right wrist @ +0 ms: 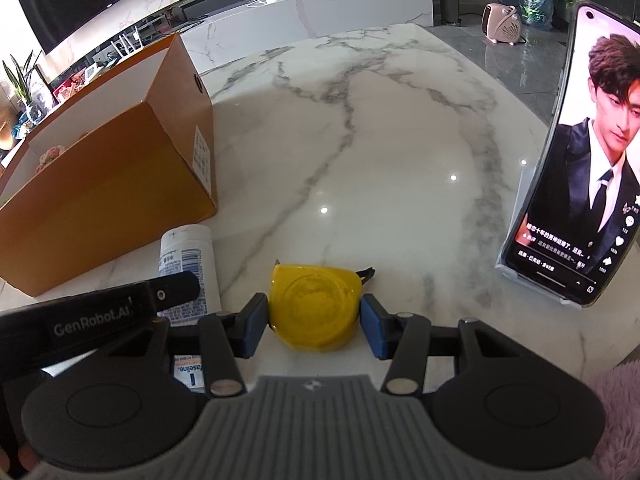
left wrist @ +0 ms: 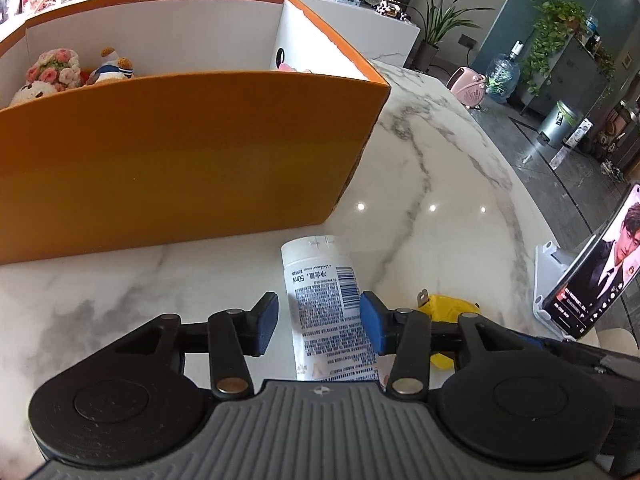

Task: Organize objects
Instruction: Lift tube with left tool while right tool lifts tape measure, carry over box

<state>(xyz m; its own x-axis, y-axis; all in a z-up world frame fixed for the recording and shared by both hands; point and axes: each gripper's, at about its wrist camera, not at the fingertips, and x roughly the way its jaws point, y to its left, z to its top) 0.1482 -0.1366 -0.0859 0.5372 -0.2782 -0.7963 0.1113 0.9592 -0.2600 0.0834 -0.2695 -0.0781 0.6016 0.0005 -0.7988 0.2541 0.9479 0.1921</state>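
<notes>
Both low over table: left gripper (left wrist: 319,320) jaws straddle tube (left wrist: 324,312); right gripper (right wrist: 314,322) flanks tape measure (right wrist: 314,310)

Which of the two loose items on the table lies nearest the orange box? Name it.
The white lotion tube, lying flat between the left gripper's fingers, its end almost at the box. The yellow tape measure sits farther right.
</notes>
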